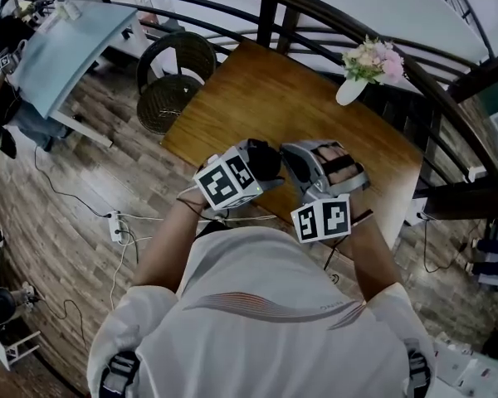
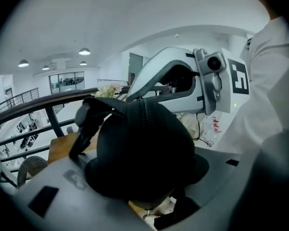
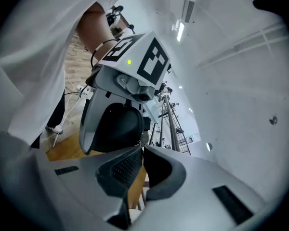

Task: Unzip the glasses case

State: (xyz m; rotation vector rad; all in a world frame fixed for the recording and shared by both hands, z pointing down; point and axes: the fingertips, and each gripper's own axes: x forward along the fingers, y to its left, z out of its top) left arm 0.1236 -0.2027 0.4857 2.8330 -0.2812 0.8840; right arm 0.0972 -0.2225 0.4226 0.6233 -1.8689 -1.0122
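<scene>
Left gripper (image 2: 147,172): jaws spread wide and pressed on the glasses case (image 2: 139,134), one on each side. The case sits end-on between them, off the wooden table (image 1: 257,98). Zip (image 2: 143,110) faces up and away from the jaws. My guess is it is held this way so the zip line stays reachable from the other side. A black loop or strap (image 2: 86,124) hangs off the case toward the left of the frame.

Right gripper (image 3: 140,150): jaws pressed together, tips just at the edge of the case where the zip runs. A small metal bit shows at the tips. It may be the pull tab, but I cannot tell whether it is pinched. The zip looks closed all along its visible length, so I judge the task as barely begun.

In the head view both grippers meet at the frame's centre, close to the person's chest above the table's near edge. A white vase of flowers (image 1: 367,65) stands well apart at upper right.

Writing: red handwritten marks (image 2: 216,125) on the right gripper's body, not legible. Small print on the shirt back (image 1: 319,305), too small to read.
</scene>
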